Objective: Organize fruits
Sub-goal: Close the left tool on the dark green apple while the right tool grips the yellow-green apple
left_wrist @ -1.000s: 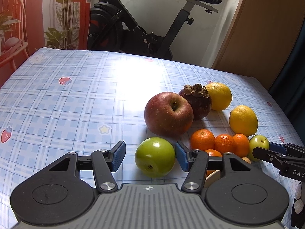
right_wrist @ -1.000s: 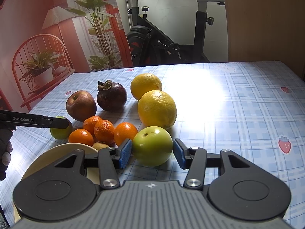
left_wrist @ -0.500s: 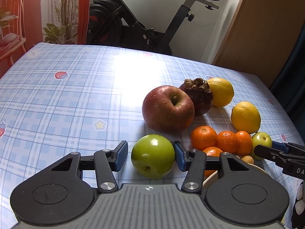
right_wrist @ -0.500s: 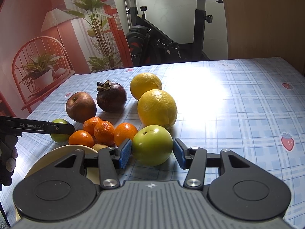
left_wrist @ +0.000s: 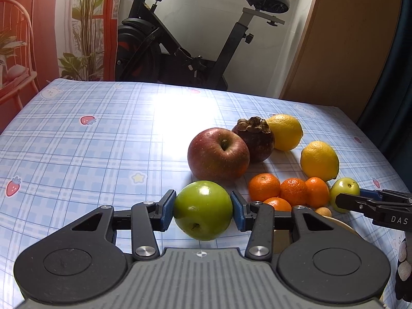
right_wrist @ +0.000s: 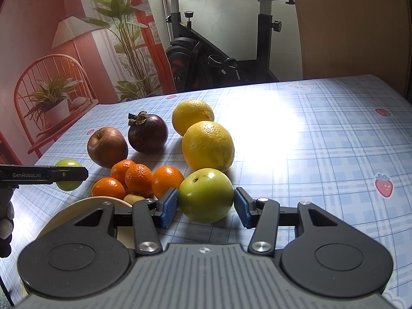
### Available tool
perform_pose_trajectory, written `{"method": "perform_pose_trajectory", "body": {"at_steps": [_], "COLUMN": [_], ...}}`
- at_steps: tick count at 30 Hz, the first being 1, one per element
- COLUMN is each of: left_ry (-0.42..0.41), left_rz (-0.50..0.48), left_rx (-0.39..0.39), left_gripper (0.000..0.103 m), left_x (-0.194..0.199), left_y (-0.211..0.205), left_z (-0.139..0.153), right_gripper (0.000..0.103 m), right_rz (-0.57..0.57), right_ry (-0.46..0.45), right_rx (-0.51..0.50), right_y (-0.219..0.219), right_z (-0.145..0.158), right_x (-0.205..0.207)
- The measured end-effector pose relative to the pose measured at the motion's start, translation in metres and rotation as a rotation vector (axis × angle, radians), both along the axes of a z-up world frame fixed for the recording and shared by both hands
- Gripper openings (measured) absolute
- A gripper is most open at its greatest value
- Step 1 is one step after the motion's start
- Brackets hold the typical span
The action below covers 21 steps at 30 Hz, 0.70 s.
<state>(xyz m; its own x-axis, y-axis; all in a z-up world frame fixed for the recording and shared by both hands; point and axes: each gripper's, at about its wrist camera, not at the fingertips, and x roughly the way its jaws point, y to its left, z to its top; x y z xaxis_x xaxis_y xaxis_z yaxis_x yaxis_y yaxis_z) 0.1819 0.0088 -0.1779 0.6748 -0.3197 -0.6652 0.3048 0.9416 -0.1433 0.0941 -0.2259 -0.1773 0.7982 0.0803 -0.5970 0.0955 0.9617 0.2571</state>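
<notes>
Left gripper (left_wrist: 203,211) was closing, both blue pads against a green apple (left_wrist: 203,209) on the checked tablecloth (left_wrist: 103,149), just in front of the red apple (left_wrist: 218,157). Right gripper (right_wrist: 206,207) bracketed a second green apple (right_wrist: 206,195), right of the tangerines (right_wrist: 137,180); its left pad touched, right pad showed a slim gap, so grip unclear.

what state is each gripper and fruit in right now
left gripper: closing, pads against a green apple
right gripper: shut on the other green apple
red apple: resting on the table, stem up
mangosteen: on the table, untouched
tangerines: clustered, loose
plate: rim bare
</notes>
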Motion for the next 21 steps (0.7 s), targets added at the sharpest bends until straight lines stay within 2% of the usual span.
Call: {"method": "perform_pose_trajectory", "body": {"at_steps": [8,21], "left_ry": [-0.036,-0.056], "left_rz": [-0.030,-0.083], "left_rx": [-0.009,-0.040], "left_gripper": [0.048,0.048], "left_x": [-0.024,-0.060], "left_y": [-0.007,-0.017], "left_z": [0.018,0.022], "right_gripper": [0.051,0.051], "right_rz": [0.007,0.067], "right_ry": [-0.020,-0.062], "right_rx": [0.008,-0.009], "right_y": [0.004,0.027], "right_z": [0.010,0.029], "right_x": [-0.012,-0.038]}}
